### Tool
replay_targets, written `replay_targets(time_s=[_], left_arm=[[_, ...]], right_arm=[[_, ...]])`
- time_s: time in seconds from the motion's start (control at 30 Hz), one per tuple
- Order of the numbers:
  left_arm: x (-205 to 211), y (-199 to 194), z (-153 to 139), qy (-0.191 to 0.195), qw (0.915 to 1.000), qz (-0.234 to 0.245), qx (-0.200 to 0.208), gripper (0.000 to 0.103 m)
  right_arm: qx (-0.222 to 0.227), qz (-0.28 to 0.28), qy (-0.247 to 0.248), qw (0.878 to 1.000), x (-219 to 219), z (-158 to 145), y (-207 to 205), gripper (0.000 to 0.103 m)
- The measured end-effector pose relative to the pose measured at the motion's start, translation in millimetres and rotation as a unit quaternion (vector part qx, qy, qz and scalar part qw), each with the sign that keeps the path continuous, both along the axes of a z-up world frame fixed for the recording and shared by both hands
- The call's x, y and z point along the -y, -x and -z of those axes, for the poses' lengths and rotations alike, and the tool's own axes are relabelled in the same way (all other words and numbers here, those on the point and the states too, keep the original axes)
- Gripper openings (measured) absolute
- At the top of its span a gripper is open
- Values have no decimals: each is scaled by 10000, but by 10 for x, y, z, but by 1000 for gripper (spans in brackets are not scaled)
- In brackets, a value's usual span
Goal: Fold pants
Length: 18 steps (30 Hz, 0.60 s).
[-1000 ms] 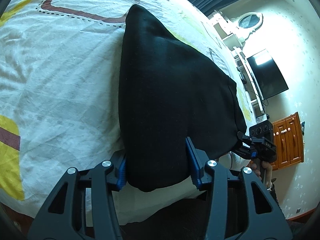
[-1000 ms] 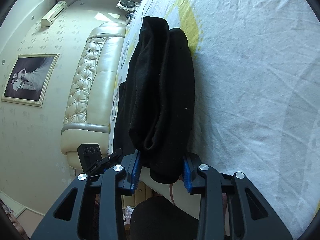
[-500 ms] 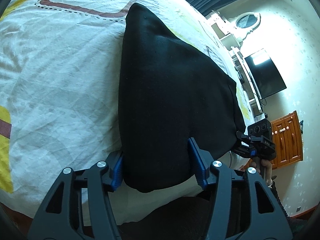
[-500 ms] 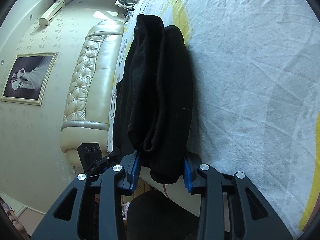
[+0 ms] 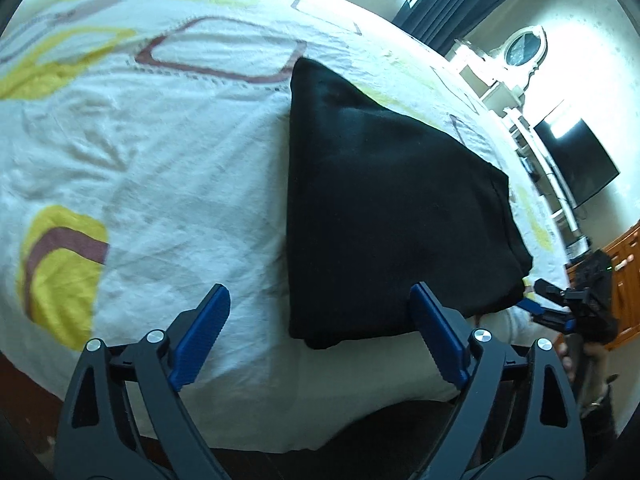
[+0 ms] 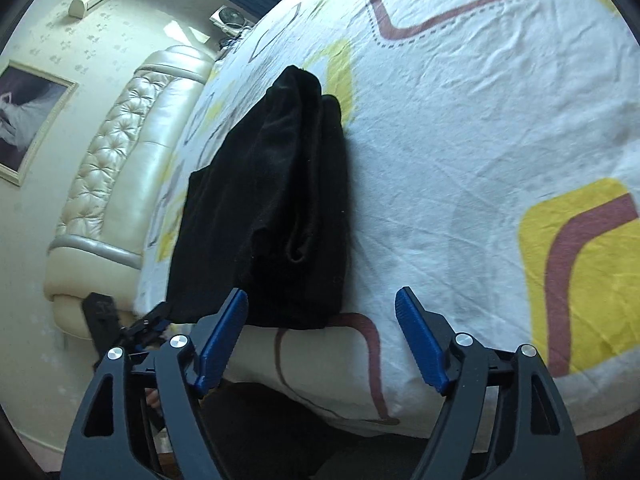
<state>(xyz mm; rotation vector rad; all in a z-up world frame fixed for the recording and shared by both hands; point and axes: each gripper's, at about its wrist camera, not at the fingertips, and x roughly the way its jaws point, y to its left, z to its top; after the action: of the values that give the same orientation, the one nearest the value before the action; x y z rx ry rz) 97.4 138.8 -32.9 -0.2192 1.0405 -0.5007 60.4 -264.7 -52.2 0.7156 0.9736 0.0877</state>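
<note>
The black pants (image 5: 392, 208) lie folded in a thick stack on the bed's white patterned sheet (image 5: 160, 168), near its front edge. They also show in the right wrist view (image 6: 280, 208). My left gripper (image 5: 320, 332) is open and empty, just off the stack's near left corner. My right gripper (image 6: 320, 336) is open and empty, just off the stack's near right corner. The other gripper shows at the far side of the stack in each view (image 5: 576, 308) (image 6: 136, 328).
The bed's front edge (image 5: 280, 412) drops off just below the stack. A padded cream headboard (image 6: 112, 176) stands at the left of the right wrist view. A television (image 5: 576, 168) and a wooden cabinet (image 5: 624, 276) stand by the far wall.
Both grippers have opened and let go of the pants, then drawn back a little toward the bed's edge. The stack now rests flat on the sheet.
</note>
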Motion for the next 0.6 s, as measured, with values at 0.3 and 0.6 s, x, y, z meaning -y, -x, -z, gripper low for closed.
replay_targets(time_s=[0.3, 0.6], left_arm=[[191, 552, -573, -1341, 9812, -206, 1375, 93], [333, 761, -640, -970, 9841, -424, 1429, 93]], right_arm=[[-26, 27, 1908, 9816, -691, -209, 208, 78], [242, 243, 2043, 9783, -887, -196, 339, 78]])
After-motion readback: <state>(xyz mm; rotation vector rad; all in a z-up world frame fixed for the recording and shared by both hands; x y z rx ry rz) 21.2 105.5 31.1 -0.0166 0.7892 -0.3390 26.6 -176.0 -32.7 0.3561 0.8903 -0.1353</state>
